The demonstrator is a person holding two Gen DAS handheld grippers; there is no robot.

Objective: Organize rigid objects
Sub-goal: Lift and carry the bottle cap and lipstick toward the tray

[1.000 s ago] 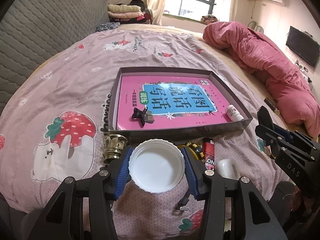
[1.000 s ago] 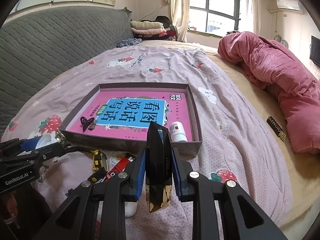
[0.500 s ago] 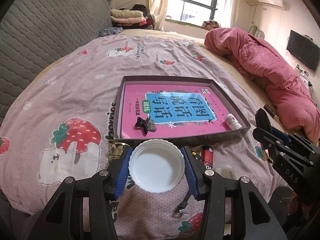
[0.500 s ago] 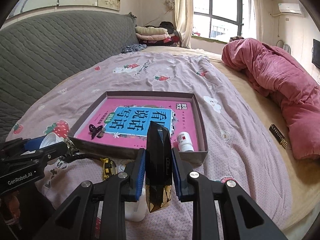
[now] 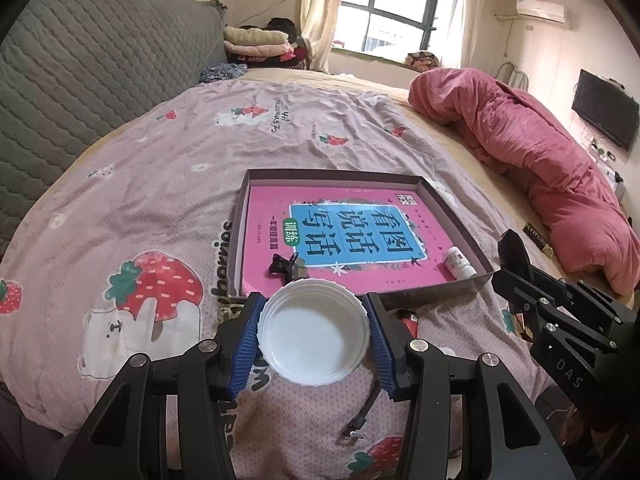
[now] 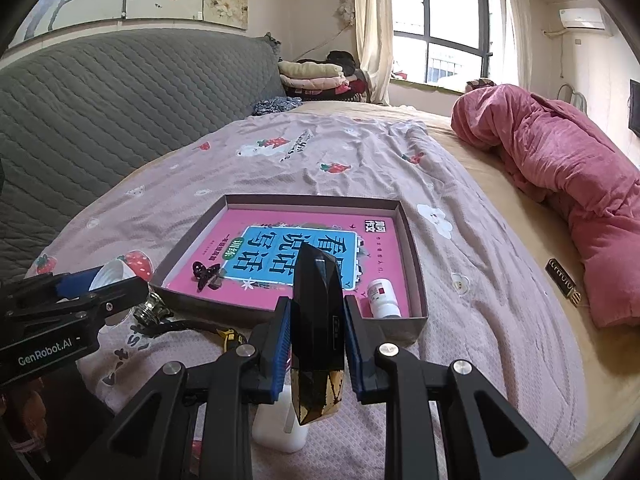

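Observation:
My left gripper (image 5: 314, 342) is shut on a white round lid (image 5: 314, 338), held above the bed just short of the near wall of a shallow grey box (image 5: 248, 216). The box holds a pink book (image 5: 352, 232), a black hair clip (image 5: 282, 266) and a small white bottle (image 5: 458, 264). My right gripper (image 6: 316, 344) is shut on a black faceted object with a gold end (image 6: 318, 320), held upright above the bed before the same box (image 6: 414, 248). The left gripper with the lid (image 6: 110, 276) shows at the left of the right wrist view.
Loose items lie on the bedsheet by the box's near wall: a brass-coloured piece (image 6: 152, 310), a yellow-black item (image 6: 230, 336), a red item (image 5: 410, 322) and a white container (image 6: 280, 424). A pink quilt (image 5: 540, 152) lies on the right. A small dark label (image 6: 562, 280) lies beside it.
Both grippers have risen and drawn back a little from the box, each still holding its object. The box and loose items have not moved.

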